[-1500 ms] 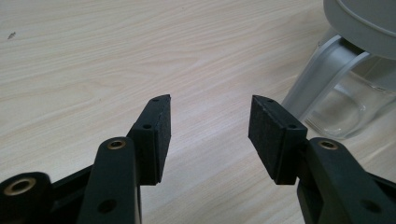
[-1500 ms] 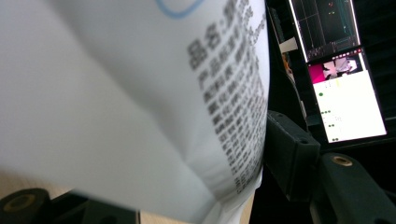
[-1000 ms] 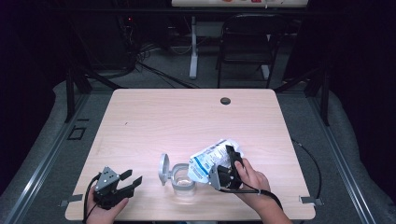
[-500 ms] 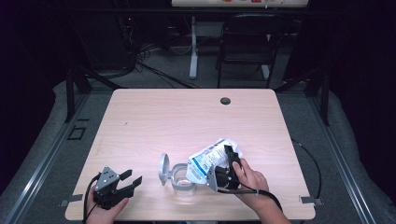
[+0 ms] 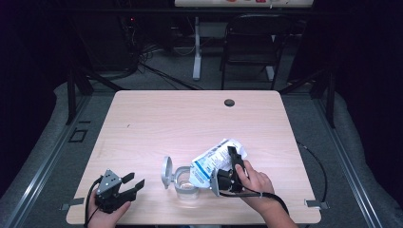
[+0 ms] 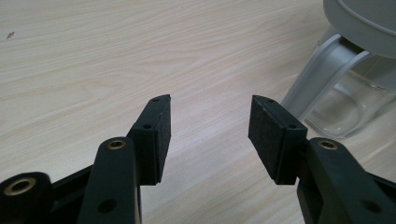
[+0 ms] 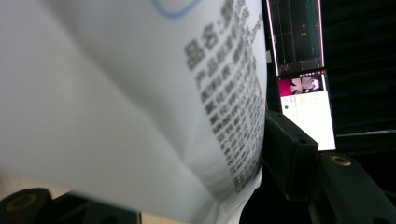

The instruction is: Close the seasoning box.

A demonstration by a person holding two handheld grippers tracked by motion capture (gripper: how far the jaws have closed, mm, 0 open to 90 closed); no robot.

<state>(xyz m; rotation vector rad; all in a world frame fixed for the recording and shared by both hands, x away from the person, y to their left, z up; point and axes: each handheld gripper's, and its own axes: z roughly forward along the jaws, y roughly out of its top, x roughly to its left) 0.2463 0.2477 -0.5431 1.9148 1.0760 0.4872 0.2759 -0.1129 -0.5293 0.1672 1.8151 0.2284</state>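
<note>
A white and blue plastic bag [image 5: 215, 160] is tilted with its lower end over a clear jar [image 5: 184, 182] near the table's front edge. My right gripper [image 5: 230, 167] is shut on the bag's middle; in the right gripper view the bag [image 7: 140, 93], with printed text on it, lies between the jaws. The jar's grey lid [image 5: 166, 172] stands flipped open at the jar's left side. My left gripper [image 5: 131, 184] rests at the front left of the table, open, with nothing between its pads [image 6: 161, 135]. In the left gripper view the jar [image 6: 348, 102] and its lid hinge are at the right.
The wooden table [image 5: 190, 118] has a round cable hole [image 5: 229, 102] near its far edge. A black chair [image 5: 252, 42] and a white stand [image 5: 196, 52] are beyond the table. Monitor screens [image 7: 303, 93] show in the right gripper view.
</note>
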